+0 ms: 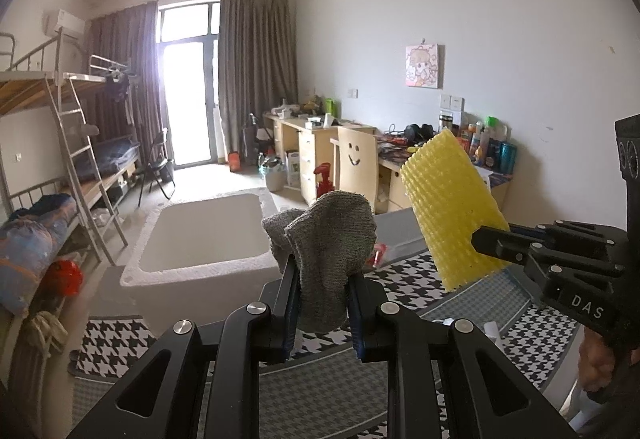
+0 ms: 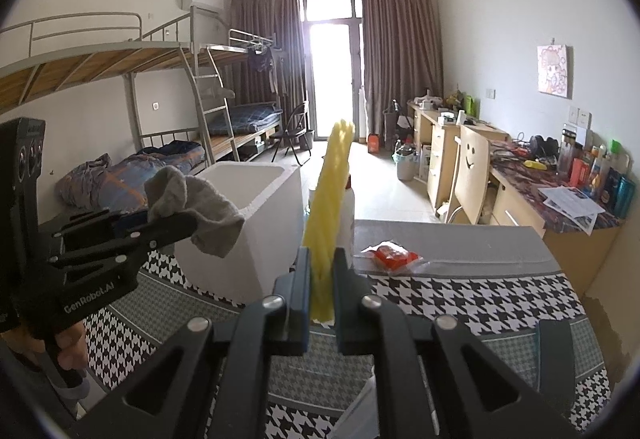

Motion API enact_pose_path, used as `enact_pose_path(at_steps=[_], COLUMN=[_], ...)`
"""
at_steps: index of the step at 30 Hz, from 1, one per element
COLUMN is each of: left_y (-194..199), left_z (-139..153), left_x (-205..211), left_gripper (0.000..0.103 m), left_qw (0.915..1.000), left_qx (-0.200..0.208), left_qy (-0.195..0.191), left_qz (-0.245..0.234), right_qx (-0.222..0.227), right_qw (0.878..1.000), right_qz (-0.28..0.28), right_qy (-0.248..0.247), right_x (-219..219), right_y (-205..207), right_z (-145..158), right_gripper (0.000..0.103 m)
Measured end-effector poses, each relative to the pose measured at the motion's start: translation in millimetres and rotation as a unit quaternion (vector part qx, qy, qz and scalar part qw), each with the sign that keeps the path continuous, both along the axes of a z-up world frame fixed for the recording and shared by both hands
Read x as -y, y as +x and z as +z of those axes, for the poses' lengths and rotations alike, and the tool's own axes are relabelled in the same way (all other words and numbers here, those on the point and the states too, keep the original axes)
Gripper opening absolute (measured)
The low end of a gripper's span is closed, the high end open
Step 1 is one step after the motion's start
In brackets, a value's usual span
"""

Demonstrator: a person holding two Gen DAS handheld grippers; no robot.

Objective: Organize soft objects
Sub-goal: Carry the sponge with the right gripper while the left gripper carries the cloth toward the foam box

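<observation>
1. L gripper clamped on grey cloth, held up above houndstooth mat.
2. R gripper pinching yellow foam net, standing upright.
3. White foam box just beyond mat, open top.
4. Red packet lying on grey surface.
</observation>
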State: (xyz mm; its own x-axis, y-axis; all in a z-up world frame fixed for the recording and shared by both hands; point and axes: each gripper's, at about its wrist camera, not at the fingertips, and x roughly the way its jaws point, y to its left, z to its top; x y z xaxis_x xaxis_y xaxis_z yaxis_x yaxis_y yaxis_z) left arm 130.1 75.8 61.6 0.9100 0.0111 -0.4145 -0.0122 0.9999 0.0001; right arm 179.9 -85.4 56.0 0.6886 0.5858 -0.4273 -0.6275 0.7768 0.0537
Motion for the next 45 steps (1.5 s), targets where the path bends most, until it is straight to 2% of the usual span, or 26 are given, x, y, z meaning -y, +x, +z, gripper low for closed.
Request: enact_pose_path(at_steps=[35,45], left_y=[27.6,39.8], left_z=[28.3,28.0], left_x=[-33.8,-43.9], left_gripper=[0.023,0.023], left_qw=[0.9987,0.9977], left_qx=[0.018,0.014], left_qy=[-0.005,-0.006], left_qz=[0.047,0.066], right_qx=[0.021,0.023], right_qw=[0.999,0.999], right_qz=[0.029,0.036], right_qy=[-0.011,-0.018], right_x=[-37.4,-47.7], right_y=[19.3,27.8], right_z=[28.5,34.1], right_gripper=[0.012,0.012])
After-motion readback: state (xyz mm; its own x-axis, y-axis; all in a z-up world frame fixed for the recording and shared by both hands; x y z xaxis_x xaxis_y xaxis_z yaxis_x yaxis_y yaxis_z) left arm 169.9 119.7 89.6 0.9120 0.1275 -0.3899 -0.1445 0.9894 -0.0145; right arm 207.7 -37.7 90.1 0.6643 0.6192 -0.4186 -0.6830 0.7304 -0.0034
